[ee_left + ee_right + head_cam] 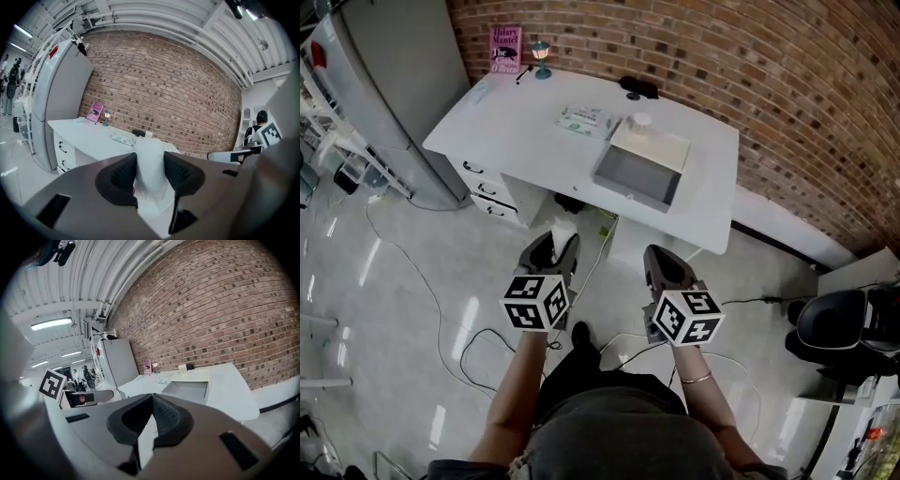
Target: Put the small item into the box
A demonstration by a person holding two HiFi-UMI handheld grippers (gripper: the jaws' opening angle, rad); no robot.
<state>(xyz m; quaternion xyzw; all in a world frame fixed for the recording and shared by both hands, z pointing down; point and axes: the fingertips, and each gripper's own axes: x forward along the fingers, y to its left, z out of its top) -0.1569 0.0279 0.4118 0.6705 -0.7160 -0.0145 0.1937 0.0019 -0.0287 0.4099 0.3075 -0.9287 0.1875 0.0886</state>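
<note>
My left gripper (551, 251) is shut on a small white soft item (150, 173), like a folded tissue or cloth, which stands up between the two black pads. In the head view the white item (564, 232) sticks out past the jaws. My right gripper (667, 267) is shut with nothing in it, its pads meeting at the tips (151, 401). Both grippers hang over the floor, in front of the white desk (525, 117). The open grey box (637, 173) lies on the desk with its white lid (654, 145) behind it. The right gripper view also shows the box (187, 391).
On the desk are a tissue pack (586, 120), a white cup (640, 120), a pink book (504, 49) and a black object (639, 87). A grey cabinet (394, 75) stands left, a black chair (844, 323) right. Cables (469, 347) run over the floor. A brick wall backs the desk.
</note>
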